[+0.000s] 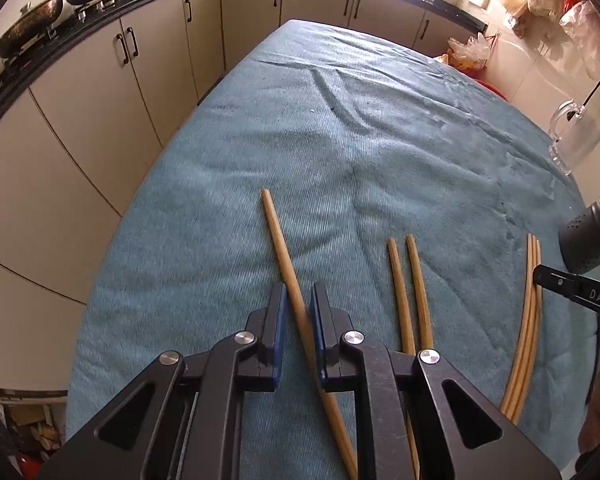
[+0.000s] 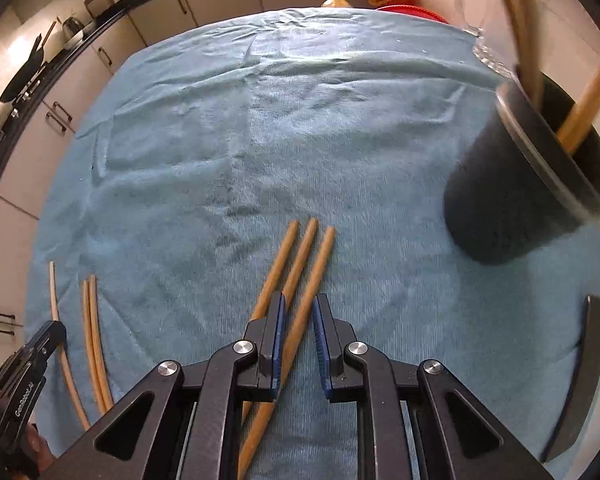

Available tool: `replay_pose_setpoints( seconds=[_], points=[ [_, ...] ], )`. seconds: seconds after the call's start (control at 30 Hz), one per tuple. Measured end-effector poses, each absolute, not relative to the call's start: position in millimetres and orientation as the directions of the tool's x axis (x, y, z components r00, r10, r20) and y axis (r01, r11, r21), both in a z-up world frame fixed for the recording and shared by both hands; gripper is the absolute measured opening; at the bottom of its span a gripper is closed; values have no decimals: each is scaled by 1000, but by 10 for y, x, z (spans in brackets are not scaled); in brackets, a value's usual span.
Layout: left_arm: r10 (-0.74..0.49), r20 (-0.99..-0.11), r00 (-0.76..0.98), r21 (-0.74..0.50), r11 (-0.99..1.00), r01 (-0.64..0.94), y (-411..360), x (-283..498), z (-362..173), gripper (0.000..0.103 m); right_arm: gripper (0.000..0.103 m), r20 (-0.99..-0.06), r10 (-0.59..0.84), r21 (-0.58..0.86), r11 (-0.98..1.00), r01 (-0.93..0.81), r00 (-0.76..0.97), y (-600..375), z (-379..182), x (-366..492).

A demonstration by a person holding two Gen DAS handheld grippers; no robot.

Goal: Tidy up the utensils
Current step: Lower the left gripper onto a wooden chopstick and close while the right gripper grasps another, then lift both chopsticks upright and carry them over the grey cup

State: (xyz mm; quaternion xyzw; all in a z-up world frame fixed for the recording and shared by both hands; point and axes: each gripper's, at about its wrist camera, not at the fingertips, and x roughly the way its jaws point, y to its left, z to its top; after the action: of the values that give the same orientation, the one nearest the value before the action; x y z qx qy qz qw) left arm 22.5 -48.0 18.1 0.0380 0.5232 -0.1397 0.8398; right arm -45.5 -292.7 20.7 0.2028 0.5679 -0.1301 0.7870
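Note:
Several wooden chopsticks lie on a blue cloth [image 1: 340, 128]. My left gripper [image 1: 299, 300] is open, its jaws on either side of a single chopstick [image 1: 278, 240]. A pair [image 1: 410, 280] lies to its right, and a group of three [image 1: 532, 300] further right. In the right wrist view, my right gripper [image 2: 299, 312] is open over that group of three [image 2: 306, 264], one stick between its jaws. A dark utensil holder [image 2: 524, 184] with several chopsticks in it stands at the right; it also shows in the left wrist view [image 1: 590, 236].
A clear glass mug [image 1: 574, 136] stands at the cloth's far right edge. A dark curved object [image 2: 580, 380] lies at the near right. Kitchen cabinets and a counter with pans [image 1: 32, 20] run along the left and back. Plastic bags [image 1: 468, 52] sit beyond the table.

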Motion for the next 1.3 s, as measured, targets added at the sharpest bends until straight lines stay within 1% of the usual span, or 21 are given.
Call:
replay_pose_setpoints(
  seconds=[0.07, 0.13, 0.17, 0.2, 0.3, 0.43, 0.53, 0.63, 0.73, 0.8, 0.93, 1.03, 1.07, 1.2, 1.3],
  points=[
    [-205, -884, 419, -93, 958, 272, -487, 235, 181, 10, 15, -946, 7, 151, 896, 418, 325, -2896, 215, -439],
    [-236, -879, 414, -124, 952, 279, -467, 229, 180, 7, 14, -937, 25, 183, 886, 426, 349, -2922, 218, -486],
    [-265, -874, 407, -155, 946, 283, -440, 213, 190, 6, 8, -924, 42, 217, 876, 430, 379, -2951, 245, -530],
    [-286, -866, 411, -178, 943, 280, -402, 187, 217, 6, 5, -916, 50, 235, 872, 430, 399, -2960, 278, -580],
    [-303, -833, 464, -187, 941, 281, -334, 83, 372, 6, 5, -867, 84, 309, 864, 398, 492, -2971, 484, -777],
    [-334, -792, 512, -204, 934, 293, -317, -64, 608, 6, 5, -823, 96, 346, 866, 361, 560, -2923, 689, -961],
    [-340, -779, 527, -203, 932, 301, -338, -141, 720, 6, 5, -819, 87, 338, 871, 355, 567, -2899, 738, -1026],
    [-353, -768, 534, -212, 927, 308, -336, -213, 797, 6, 5, -804, 103, 365, 863, 349, 586, -2911, 767, -1122],
    [-368, -753, 545, -217, 922, 322, -356, -285, 874, 6, 5, -778, 106, 374, 869, 322, 619, -2882, 845, -1190],
    [-380, -739, 556, -222, 917, 331, -362, -348, 938, 6, 5, -745, 116, 399, 867, 299, 657, -2870, 946, -1287],
    [-413, -714, 566, -238, 903, 358, -372, -497, 1067, 6, 5, -675, 110, 410, 878, 248, 730, -2797, 1153, -1543],
    [-437, -691, 576, -250, 892, 376, -382, -613, 1191, 6, 5, -626, 82, 389, 894, 220, 776, -2711, 1278, -1751],
    [-442, -683, 581, -252, 890, 381, -384, -645, 1231, 6, 1, -607, 77, 384, 900, 206, 791, -2683, 1323, -1821],
    [-456, -653, 604, -253, 884, 394, -410, -741, 1354, 6, 1, -539, 63, 375, 911, 173, 840, -2629, 1474, -2013],
    [-453, -655, 605, -242, 884, 400, -460, -781, 1379, 6, 1, -544, 55, 358, 918, 173, 837, -2624, 1496, -2029]
  ],
)
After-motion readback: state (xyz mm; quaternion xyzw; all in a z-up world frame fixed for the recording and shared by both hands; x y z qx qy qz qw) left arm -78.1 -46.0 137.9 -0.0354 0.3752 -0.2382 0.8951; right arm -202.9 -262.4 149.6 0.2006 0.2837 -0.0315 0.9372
